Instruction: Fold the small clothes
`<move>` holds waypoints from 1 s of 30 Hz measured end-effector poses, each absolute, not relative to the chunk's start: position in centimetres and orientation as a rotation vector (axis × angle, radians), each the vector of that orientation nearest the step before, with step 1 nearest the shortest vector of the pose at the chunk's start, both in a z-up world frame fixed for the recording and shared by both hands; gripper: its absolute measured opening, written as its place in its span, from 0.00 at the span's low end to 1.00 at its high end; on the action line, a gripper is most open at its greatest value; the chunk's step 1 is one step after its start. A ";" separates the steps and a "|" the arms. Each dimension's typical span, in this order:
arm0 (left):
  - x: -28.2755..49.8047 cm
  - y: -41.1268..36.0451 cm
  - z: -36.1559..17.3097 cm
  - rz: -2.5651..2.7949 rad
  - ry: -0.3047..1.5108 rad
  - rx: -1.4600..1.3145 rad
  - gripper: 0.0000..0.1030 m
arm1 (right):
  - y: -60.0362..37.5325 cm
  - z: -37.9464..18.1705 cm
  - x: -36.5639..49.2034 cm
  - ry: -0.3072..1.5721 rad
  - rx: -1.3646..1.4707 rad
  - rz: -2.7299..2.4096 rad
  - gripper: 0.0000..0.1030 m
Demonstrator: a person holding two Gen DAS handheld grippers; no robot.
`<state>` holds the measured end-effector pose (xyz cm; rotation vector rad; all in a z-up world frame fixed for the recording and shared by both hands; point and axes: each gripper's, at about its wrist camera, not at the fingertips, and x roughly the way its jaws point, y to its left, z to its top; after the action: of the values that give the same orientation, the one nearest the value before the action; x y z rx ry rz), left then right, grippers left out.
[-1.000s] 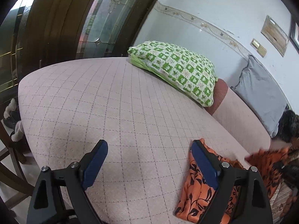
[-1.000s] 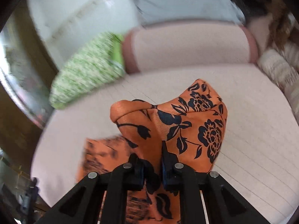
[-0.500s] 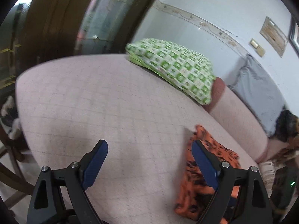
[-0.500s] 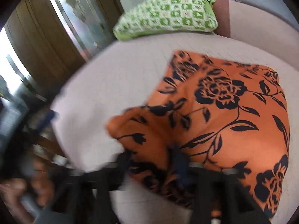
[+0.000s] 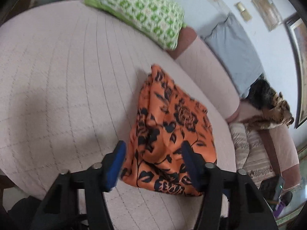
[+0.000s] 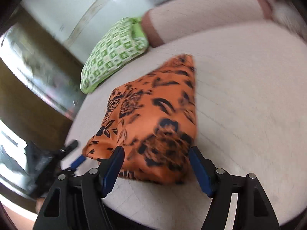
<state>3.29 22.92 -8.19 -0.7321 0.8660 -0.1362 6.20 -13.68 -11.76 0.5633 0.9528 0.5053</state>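
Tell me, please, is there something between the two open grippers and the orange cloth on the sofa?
Nothing visible does. The orange cloth lies alone on the sofa seat, directly before the left gripper and the right gripper. The green pillow lies behind it.

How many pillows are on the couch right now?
2. A green checked pillow lies at the far end of the seat, and a grey pillow leans on the backrest beside it. More may sit hidden under the clutter at the other end.

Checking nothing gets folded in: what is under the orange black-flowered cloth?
The orange black-flowered cloth lies folded on the pale pink quilted cushion, which shows all around it. Anything beneath or between its layers is covered.
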 end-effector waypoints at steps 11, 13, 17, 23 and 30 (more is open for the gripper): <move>4.9 20.1 -8.2 -0.080 0.897 -0.655 0.57 | -13.3 -19.4 7.9 1.025 1.367 0.467 0.72; 5.5 19.3 -8.6 -0.077 0.929 -0.620 0.16 | -14.2 -21.0 7.6 0.986 1.534 0.397 0.72; 5.3 18.8 -8.0 -0.089 0.916 -0.631 0.13 | -15.5 -20.3 7.4 0.939 1.490 0.366 0.20; 3.1 16.9 -8.4 -0.064 0.922 -0.566 0.14 | -17.4 -21.0 6.4 1.019 1.325 0.321 0.20; 2.2 19.2 -8.7 -0.042 0.936 -0.574 0.38 | -18.0 -18.4 5.4 1.049 1.177 0.475 0.72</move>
<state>2.17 19.20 -8.67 -0.5738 0.9362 -0.0416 5.41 -18.01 -18.42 1.1769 1.0491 0.4745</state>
